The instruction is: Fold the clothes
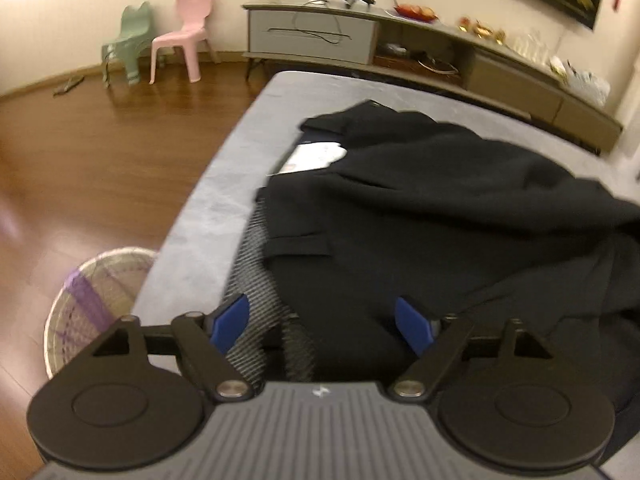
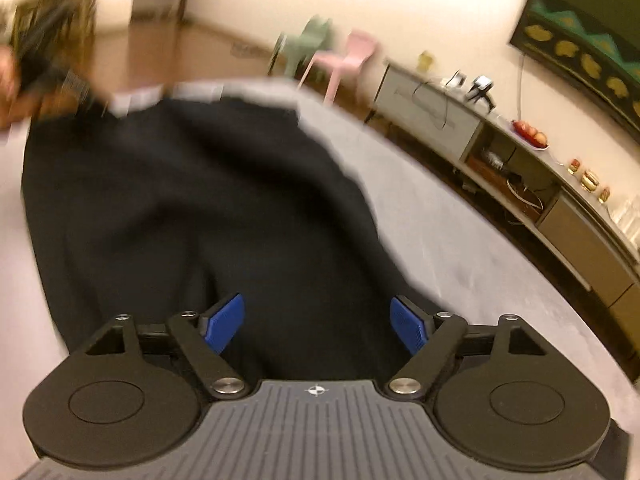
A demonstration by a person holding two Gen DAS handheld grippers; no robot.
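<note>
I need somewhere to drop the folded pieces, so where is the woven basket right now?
In the left wrist view the woven basket stands on the wooden floor at lower left, beside the near corner of the grey bed, left of the black garment.

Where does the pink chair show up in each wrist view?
Left wrist: pink chair upper left, on the wood floor against the wall, right of the green chair.
Right wrist: pink chair top centre, blurred, beyond the bed.
Shared landmark: the grey cabinet, to the chair's right in both.
</note>
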